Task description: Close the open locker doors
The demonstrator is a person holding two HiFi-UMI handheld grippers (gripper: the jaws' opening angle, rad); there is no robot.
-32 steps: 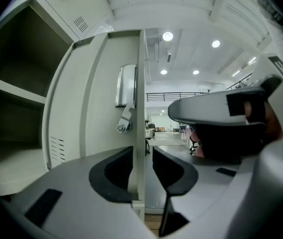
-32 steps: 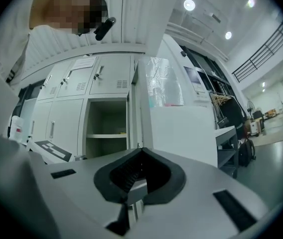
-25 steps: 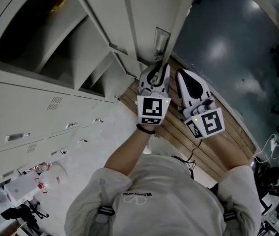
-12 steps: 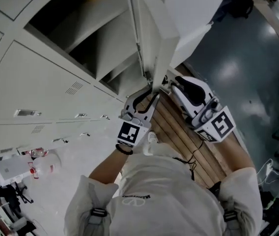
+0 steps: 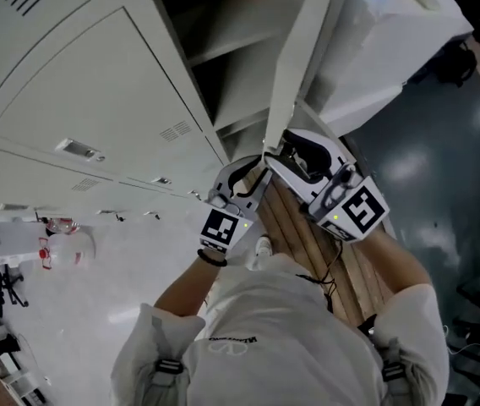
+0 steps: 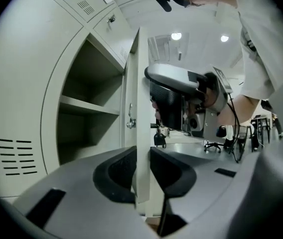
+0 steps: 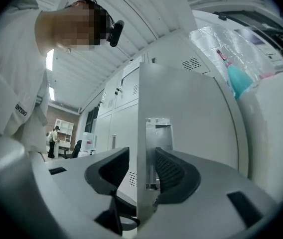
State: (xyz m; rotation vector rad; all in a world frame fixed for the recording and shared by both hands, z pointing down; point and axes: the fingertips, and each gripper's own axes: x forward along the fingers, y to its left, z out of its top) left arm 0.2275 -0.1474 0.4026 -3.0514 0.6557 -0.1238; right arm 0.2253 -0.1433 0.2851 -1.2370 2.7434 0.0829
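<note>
**Locker door edge-on between both claws**

Lockers (image 5: 71, 117): pale grey bank across the upper left of the head view. The doors there are shut and have vent slots.

Open locker door (image 5: 301, 57): stands out from the bank and is seen edge-on. Its free edge points toward the person.

Compartment (image 5: 223, 49): open behind that door, dark inside, with one shelf (image 6: 89, 106) across it.

Wooden slats (image 5: 308, 244): run along the floor at the foot of the bank, under both arms.

Left claw (image 6: 142, 168): points level along the door.
- One jaw is on the inner face and one on the outer face, with the door's edge between them.
- The jaws are parted and have just been opening.
- The pads lie right beside the sheet metal on both sides, and no squeeze is visible.

Right claw (image 7: 142, 171): approaches the same free edge from the outer side, close beside the left claw.
- The jaws are spread wide and have just been opening.
- The door edge stands between them, with a clear gap on one side.

Latch plate (image 7: 159, 133): bright metal, fixed to the outer face. It sits just beside the pad of one right-claw jaw.

Lock cam (image 6: 130, 123): small, on the door's inner face.
</note>
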